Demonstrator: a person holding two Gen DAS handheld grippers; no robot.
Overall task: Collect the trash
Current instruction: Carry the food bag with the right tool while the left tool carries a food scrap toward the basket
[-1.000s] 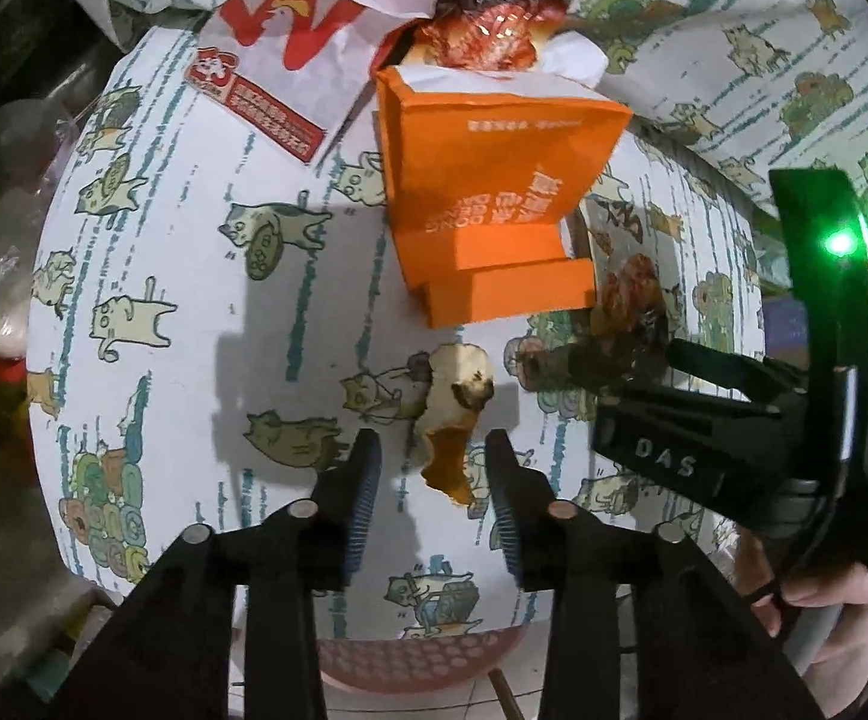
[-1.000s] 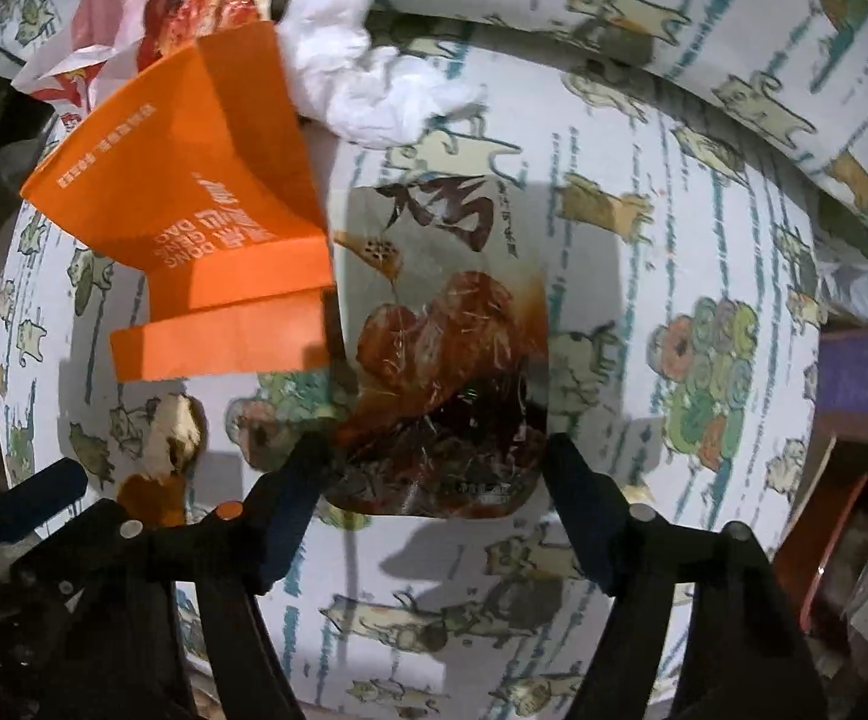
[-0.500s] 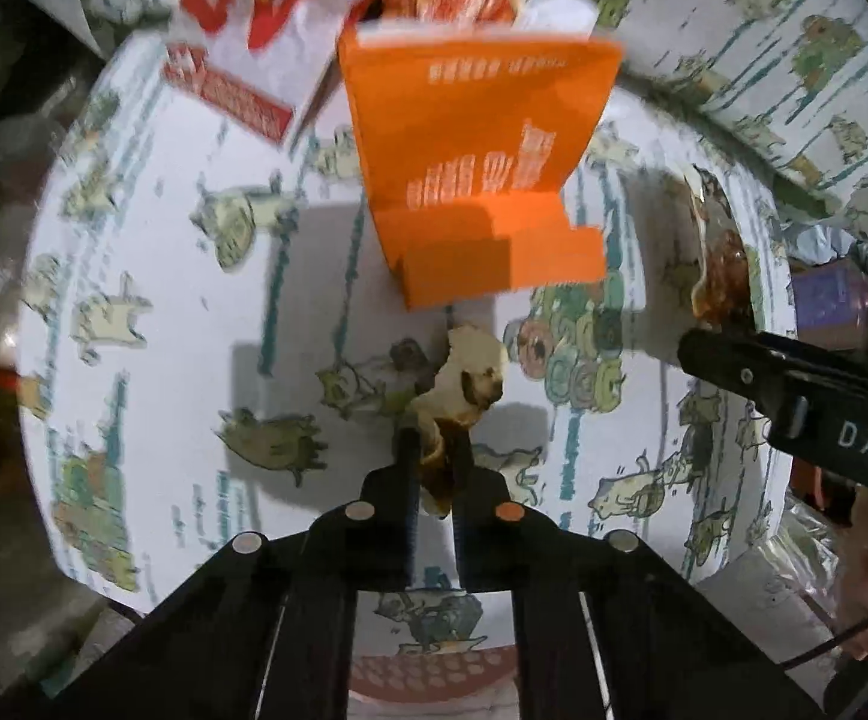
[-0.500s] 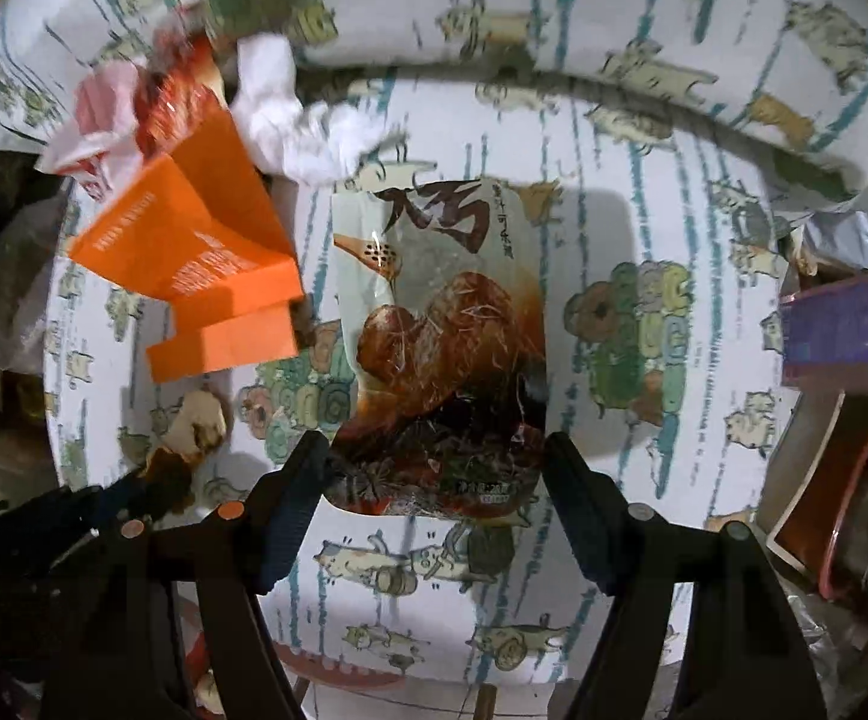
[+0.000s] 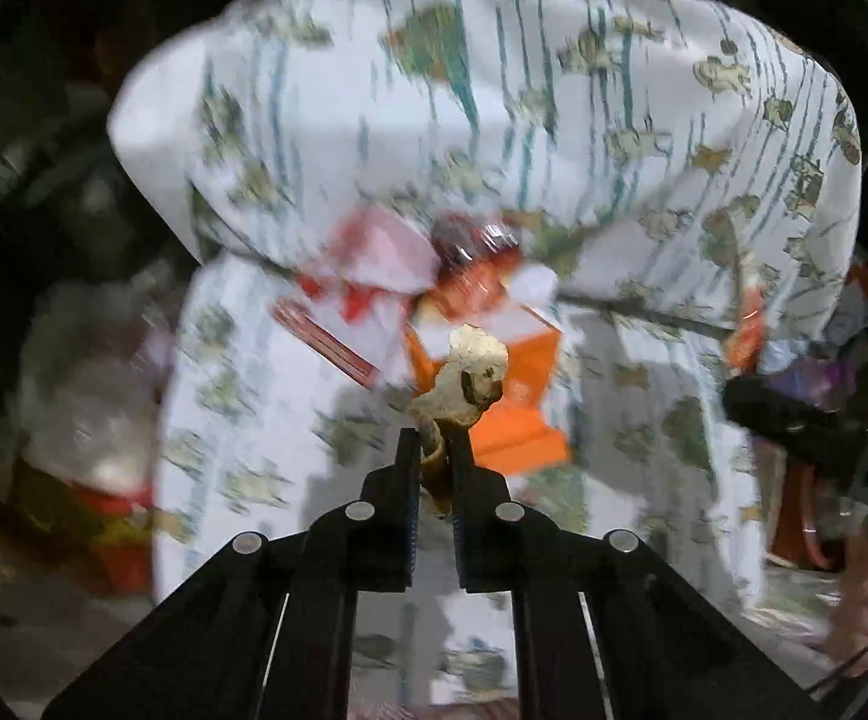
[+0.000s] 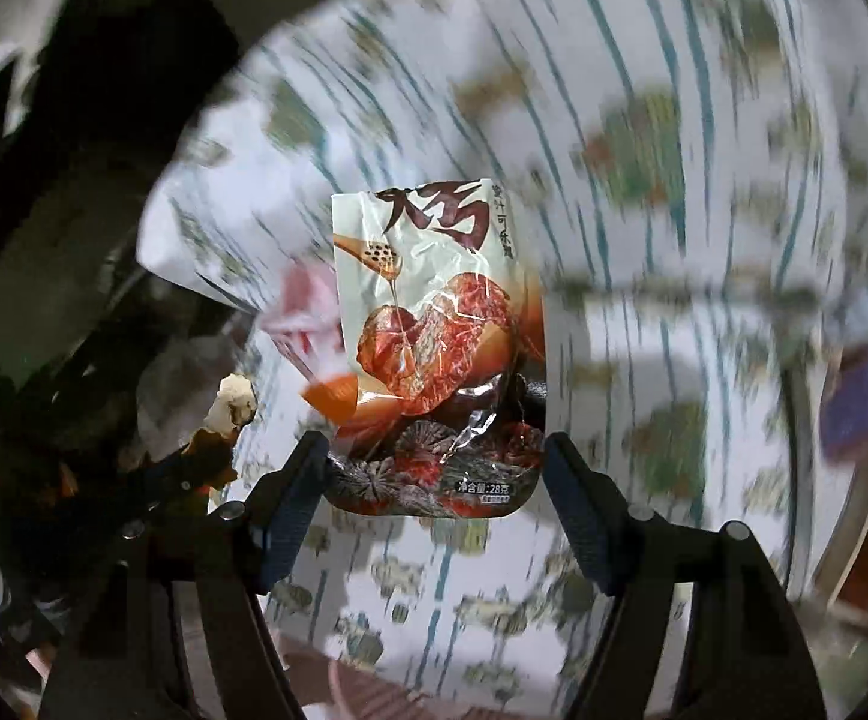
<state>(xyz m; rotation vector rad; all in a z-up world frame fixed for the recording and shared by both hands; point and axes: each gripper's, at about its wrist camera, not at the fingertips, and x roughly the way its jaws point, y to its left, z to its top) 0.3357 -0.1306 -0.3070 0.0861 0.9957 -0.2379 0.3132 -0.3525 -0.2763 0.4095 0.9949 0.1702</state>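
Apple core [image 5: 471, 373], browned and bitten, is clamped between the nearly closed jaws of the left tool [image 5: 434, 450]; its pale upper part stands up beyond the fingertips, clear of the surface below. It is also seen at the left of the right wrist view [image 6: 231, 408], projecting from the dark frame of the left tool

Snack wrapper [image 6: 439, 354], printed with glazed meat pieces and large dark characters, is gripped by its lower edges between the widely spaced jaws of the right tool [image 6: 435, 468]; both pads are pressed on its sides and it is held upright, lifted off the patterned cloth

Worktop [image 5: 254, 396], round and draped in a white cloth with cat figures and teal stripes, is seen below both tools, blurred. A larger cloth-covered bulk [image 5: 553, 90] of the same pattern is seen behind it

Orange carton [image 5: 511, 414], folded, is left lying on the worktop directly behind the apple core. Red and white paper wrapper [image 5: 368, 276] is left beside it at the far edge, with a crumpled shiny red wrapper [image 5: 475, 258] just next to it

Right tool is partly seen at the right edge of the left wrist view [image 5: 805, 426], with part of a person's hand [image 5: 865, 594] below it
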